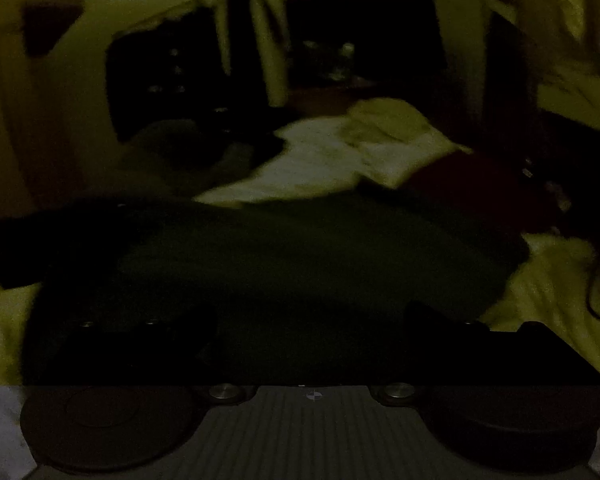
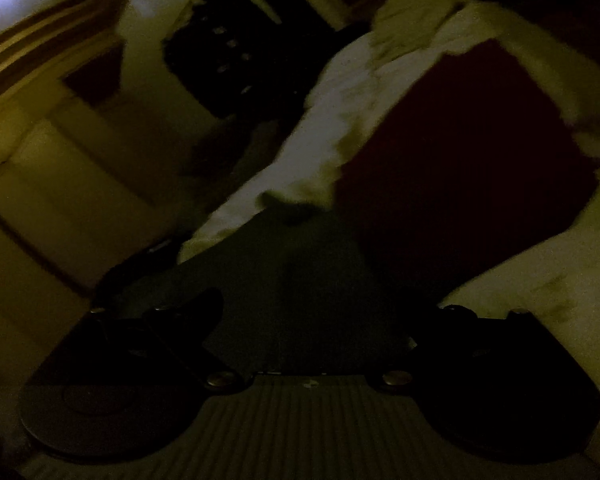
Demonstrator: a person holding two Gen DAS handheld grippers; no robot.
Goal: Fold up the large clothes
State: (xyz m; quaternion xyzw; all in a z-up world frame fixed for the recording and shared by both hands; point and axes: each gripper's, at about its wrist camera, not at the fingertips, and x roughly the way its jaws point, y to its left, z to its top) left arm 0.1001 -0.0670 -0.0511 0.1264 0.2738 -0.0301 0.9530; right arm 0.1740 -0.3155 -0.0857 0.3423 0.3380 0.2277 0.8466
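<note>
The frames are very dark and blurred. A large dark green garment (image 1: 300,256) lies spread on the pale bed sheet (image 1: 548,280). My left gripper (image 1: 312,320) hovers over its near edge with the fingers wide apart and nothing between them. In the right wrist view the same dark green garment (image 2: 300,272) runs up between my right gripper's (image 2: 320,312) spread fingers. A dark red garment (image 2: 460,152) lies just beyond it on the sheet (image 2: 540,280). It also shows in the left wrist view (image 1: 468,176).
A crumpled white cloth (image 1: 340,156) lies at the far side of the bed, also in the right wrist view (image 2: 364,76). Dark shelves (image 1: 172,80) and a pale wall (image 1: 84,80) stand behind the bed. A cream door (image 2: 60,184) is at the left.
</note>
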